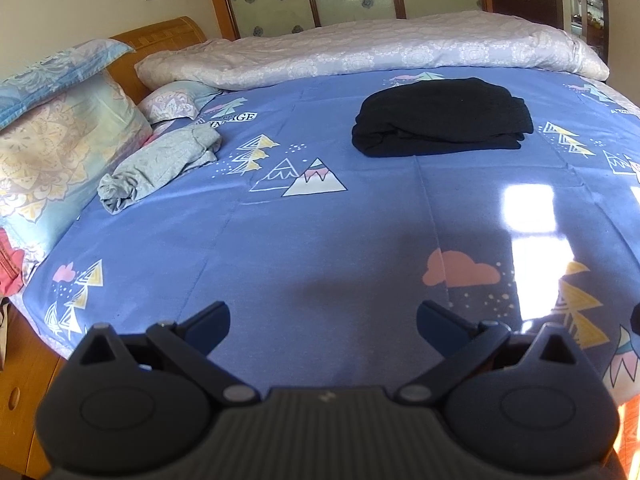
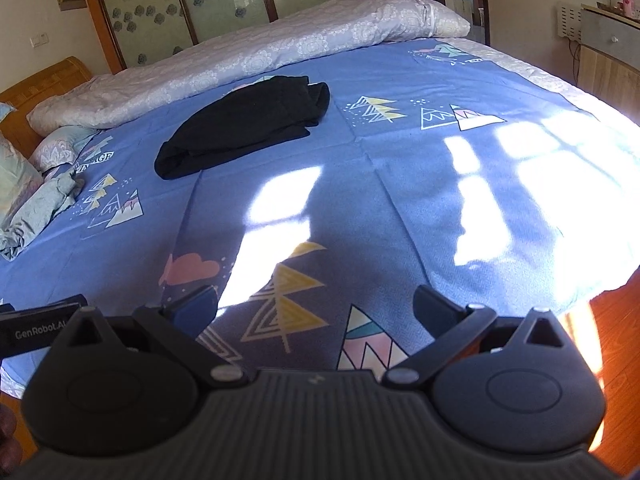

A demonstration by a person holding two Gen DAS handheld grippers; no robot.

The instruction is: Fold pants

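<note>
Black pants [image 1: 442,118] lie folded in a compact stack on the blue patterned bed sheet [image 1: 320,220], toward the far side of the bed. They also show in the right wrist view [image 2: 244,126], far left of centre. My left gripper [image 1: 323,320] is open and empty, held over the near part of the sheet, well short of the pants. My right gripper [image 2: 316,308] is open and empty, over the near edge of the sheet [image 2: 400,184]. The left gripper's body [image 2: 36,330] shows at the left edge of the right wrist view.
A rolled pale quilt [image 1: 380,50] lies along the far side. Pillows [image 1: 60,136] and a crumpled grey garment [image 1: 160,166] sit at the left by the wooden headboard [image 1: 168,32]. A cabinet [image 2: 608,56] stands at the right. Wooden floor [image 2: 612,320] lies below the bed's corner.
</note>
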